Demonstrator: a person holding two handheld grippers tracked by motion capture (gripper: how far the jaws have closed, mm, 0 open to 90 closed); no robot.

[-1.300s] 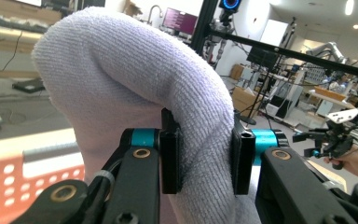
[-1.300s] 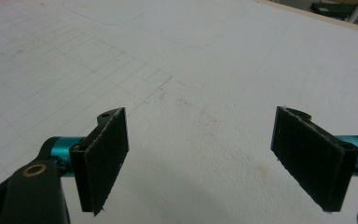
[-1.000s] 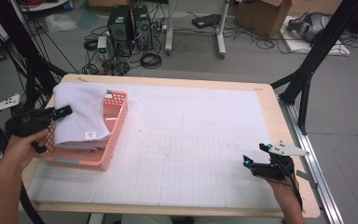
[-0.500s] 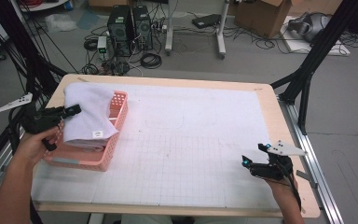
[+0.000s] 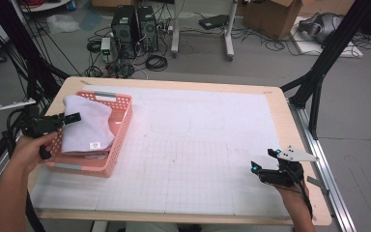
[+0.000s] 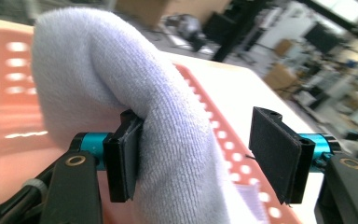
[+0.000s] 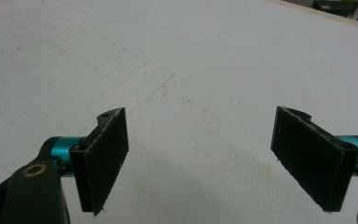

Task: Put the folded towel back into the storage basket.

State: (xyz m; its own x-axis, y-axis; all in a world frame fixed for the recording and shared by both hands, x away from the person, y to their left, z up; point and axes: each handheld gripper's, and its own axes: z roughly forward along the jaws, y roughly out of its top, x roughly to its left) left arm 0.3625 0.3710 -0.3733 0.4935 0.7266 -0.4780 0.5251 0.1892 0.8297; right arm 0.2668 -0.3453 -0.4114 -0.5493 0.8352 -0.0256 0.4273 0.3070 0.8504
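A folded lavender towel (image 5: pixel 88 126) lies in a pink perforated basket (image 5: pixel 121 126) at the table's left. My left gripper (image 5: pixel 72 117) reaches over the basket's left side at the towel's edge. In the left gripper view a fold of the towel (image 6: pixel 121 84) stands between the jaws of that gripper (image 6: pixel 200 158). It rests against the left pad (image 6: pixel 127 156), and a clear gap separates it from the right pad. These jaws have just been opening. My right gripper (image 5: pixel 261 166) hovers open over the white grid mat (image 7: pixel 191 60) near the front right corner, nothing between its jaws (image 7: pixel 205 163).
The white grid mat (image 5: pixel 198 145) covers the wooden table (image 5: pixel 290 116). Computer towers (image 5: pixel 134 26), cables and a cardboard box (image 5: pixel 270 14) sit on the floor beyond the far edge. A black frame leg (image 5: pixel 319 72) stands at the right.
The towel, earlier draped over the basket's right rim, now lies lower inside the basket. My left gripper has let go of it. The right gripper has stayed put.
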